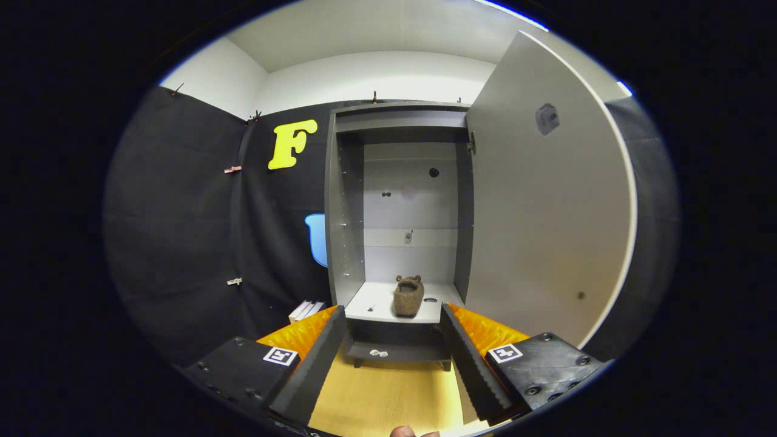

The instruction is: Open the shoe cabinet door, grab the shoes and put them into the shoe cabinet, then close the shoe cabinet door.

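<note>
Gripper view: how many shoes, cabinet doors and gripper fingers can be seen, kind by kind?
Brown fuzzy shoe on the grey shoe cabinet's white shelf: 1
Open grey cabinet door: 1
Fingers of the open gripper, spread apart: 2
Total: 4

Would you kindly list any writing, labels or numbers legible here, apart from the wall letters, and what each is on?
None can be read.
Square patterned markers on the open, empty hand-held gripper: no words.
Patch on the open cabinet door: too blurred to read.
</note>
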`<state>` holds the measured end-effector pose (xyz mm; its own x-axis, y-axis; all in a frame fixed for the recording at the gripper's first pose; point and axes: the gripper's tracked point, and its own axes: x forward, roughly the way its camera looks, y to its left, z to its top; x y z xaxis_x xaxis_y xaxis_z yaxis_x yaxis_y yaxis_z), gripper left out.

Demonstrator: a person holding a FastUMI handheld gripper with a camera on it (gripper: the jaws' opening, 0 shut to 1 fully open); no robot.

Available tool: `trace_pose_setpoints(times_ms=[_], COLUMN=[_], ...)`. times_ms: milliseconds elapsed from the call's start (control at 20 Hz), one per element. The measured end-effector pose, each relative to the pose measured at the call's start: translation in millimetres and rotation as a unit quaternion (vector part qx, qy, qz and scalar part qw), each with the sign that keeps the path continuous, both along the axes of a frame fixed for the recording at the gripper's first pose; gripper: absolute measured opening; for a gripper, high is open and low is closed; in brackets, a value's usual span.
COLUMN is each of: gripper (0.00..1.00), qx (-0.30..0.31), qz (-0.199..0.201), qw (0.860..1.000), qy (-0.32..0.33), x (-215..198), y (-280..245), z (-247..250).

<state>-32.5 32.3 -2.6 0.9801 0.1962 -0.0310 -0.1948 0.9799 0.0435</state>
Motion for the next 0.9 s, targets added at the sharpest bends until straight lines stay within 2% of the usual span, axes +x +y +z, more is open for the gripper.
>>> trace_pose_setpoints(times_ms=[200, 500, 600, 750, 900], gripper=[0.98, 0.98, 0.98, 0.99, 0.99], qx=[0.031, 0.031, 0.035, 0.038, 0.028], qz=[-0.015, -0.09, -0.106, -0.112, -0.134], qw=[0.999, 0.995, 0.994, 0.993, 0.991], qy=[0.021, 0.017, 0.012, 0.006, 0.007], x=[-30, -53, -52, -32, -13], y=[-49, -157, -183, -214, -247], z=[-2, 0, 1, -8, -20])
